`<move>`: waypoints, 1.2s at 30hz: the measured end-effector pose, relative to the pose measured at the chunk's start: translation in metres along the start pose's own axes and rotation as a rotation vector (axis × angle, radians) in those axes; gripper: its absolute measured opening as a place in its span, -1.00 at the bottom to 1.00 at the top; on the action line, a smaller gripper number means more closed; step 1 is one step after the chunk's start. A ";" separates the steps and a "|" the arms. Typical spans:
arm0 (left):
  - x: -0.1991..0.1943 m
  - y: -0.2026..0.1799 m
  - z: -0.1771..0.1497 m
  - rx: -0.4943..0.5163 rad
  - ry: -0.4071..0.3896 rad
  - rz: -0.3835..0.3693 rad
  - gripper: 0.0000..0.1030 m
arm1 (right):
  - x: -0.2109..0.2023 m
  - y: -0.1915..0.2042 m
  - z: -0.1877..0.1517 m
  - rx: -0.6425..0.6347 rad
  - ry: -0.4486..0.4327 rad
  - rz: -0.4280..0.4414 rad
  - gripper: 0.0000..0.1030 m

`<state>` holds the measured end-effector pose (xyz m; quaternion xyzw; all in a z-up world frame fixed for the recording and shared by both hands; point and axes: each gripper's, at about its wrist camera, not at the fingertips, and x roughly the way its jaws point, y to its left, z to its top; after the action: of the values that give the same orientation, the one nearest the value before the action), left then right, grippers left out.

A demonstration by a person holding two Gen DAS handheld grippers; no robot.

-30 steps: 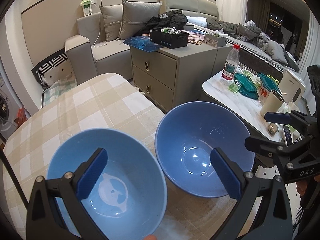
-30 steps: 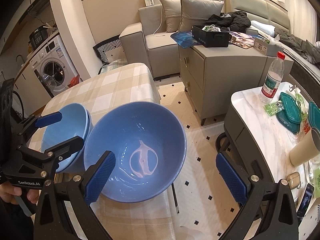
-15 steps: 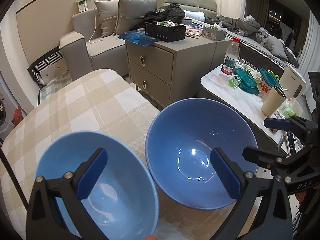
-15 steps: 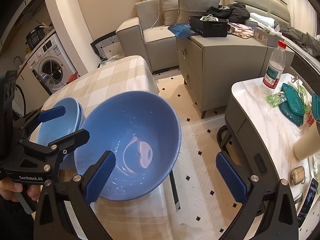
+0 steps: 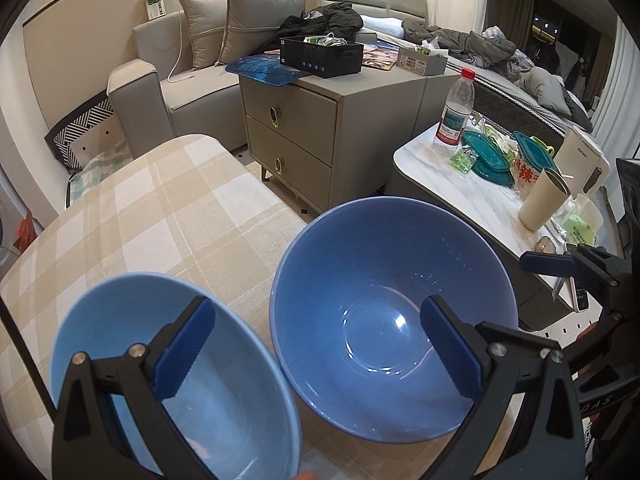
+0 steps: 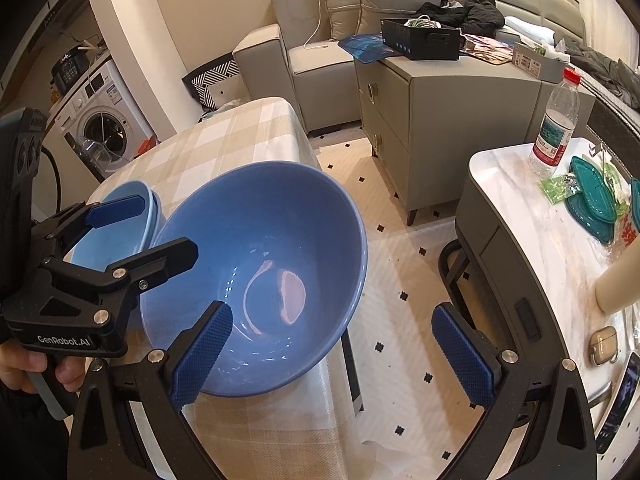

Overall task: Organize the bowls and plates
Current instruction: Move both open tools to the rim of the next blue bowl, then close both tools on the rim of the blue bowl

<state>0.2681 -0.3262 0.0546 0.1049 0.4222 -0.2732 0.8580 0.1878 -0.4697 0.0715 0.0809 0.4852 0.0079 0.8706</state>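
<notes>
Dark blue bowl (image 5: 394,320) sits right of light blue bowl (image 5: 172,376) on the checked tabletop (image 5: 160,216) (rims close). Left hand-held gripper (image 5: 316,354) and right hand-held gripper (image 6: 332,354) both spread apart, empty.

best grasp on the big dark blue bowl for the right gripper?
Probably the near rim of the large dark blue ceramic bowl. It sits upright, mouth up, at the edge of the beige checked tablecloth, with flaring walls too wide to span. Bring the open right gripper in from the near side, one pad inside the wall and one outside.
</notes>
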 end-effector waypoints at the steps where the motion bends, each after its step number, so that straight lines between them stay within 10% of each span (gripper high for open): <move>1: 0.001 -0.001 0.000 0.003 0.000 0.000 1.00 | 0.001 0.000 0.000 0.002 0.001 0.000 0.98; 36: 0.028 -0.016 0.017 0.067 0.047 0.012 0.97 | 0.013 -0.006 -0.001 0.021 0.024 -0.003 0.98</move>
<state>0.2841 -0.3567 0.0439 0.1424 0.4322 -0.2797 0.8454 0.1931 -0.4745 0.0591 0.0893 0.4959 0.0027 0.8638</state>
